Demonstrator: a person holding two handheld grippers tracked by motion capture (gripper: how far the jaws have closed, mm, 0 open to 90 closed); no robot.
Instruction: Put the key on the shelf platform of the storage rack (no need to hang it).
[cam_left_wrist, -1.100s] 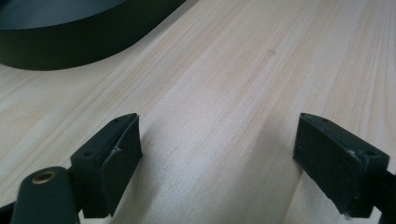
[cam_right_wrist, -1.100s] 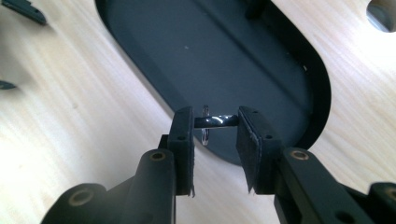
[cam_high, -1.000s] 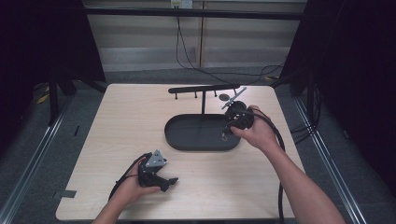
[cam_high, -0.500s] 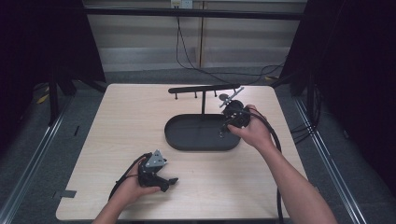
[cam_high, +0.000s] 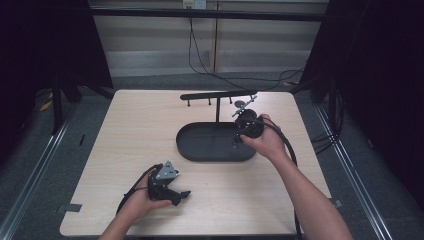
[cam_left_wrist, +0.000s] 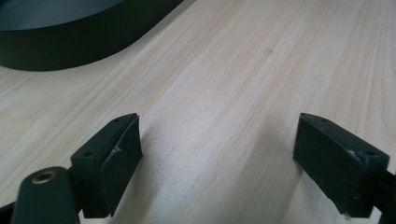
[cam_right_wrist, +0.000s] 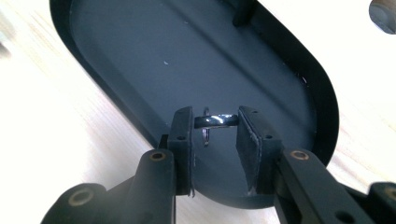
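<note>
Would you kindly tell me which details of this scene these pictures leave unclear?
- The small shiny metal piece in the right gripper: in the right gripper view the jaws cover both its ends; in the high view it is too small.
- The black oval tray: the left gripper view's top edge cuts it off.
- The small items on the black T-shaped stand: too small in the high view.

Light wooden table (cam_high: 130, 130) with rounded corners, standing on grey carpeted floor (cam_high: 30, 170) with a metal rail (cam_high: 35, 165) running along each side. Pale panelled back wall (cam_high: 160, 45) behind, black cables (cam_high: 200, 55) hanging down it and trailing across the floor, dark curtains (cam_high: 45, 45) closing in left and right. Even overhead light on the tabletop, strips of grey tape (cam_high: 69, 207) stuck to the floor near the front corners.
</note>
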